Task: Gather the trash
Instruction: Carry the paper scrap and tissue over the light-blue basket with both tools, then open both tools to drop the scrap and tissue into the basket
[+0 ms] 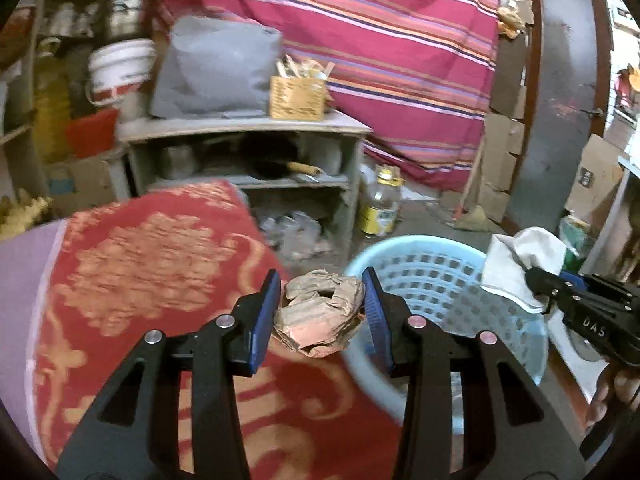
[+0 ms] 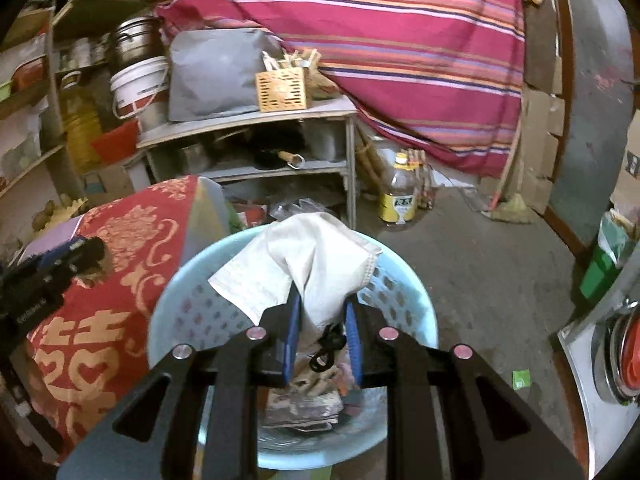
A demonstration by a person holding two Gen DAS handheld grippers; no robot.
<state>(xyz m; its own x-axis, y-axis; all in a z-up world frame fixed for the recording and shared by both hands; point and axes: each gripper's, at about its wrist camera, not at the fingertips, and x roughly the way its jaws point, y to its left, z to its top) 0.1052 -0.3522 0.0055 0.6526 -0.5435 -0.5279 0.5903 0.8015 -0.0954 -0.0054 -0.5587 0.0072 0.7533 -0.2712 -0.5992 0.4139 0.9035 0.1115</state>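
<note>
My left gripper point(image 1: 322, 312) is shut on a crumpled brown paper wad point(image 1: 320, 316), held above the red patterned cloth point(image 1: 140, 280) by the rim of the light blue basket point(image 1: 440, 280). My right gripper point(image 2: 322, 332) is shut on a white cloth point(image 2: 304, 268) and holds it over the light blue basket point(image 2: 192, 312), which has several scraps of trash point(image 2: 304, 404) at its bottom. The right gripper also shows in the left wrist view point(image 1: 536, 280) with the white cloth point(image 1: 520, 264). The left gripper shows at the left of the right wrist view point(image 2: 90, 254).
A grey shelf unit point(image 1: 248, 126) with a wicker box point(image 1: 298, 98) stands behind. A clear bottle with a yellow label point(image 2: 398, 196) stands on the concrete floor. A striped red curtain point(image 2: 400, 40) hangs at the back. A small green scrap point(image 2: 521, 379) lies on the floor.
</note>
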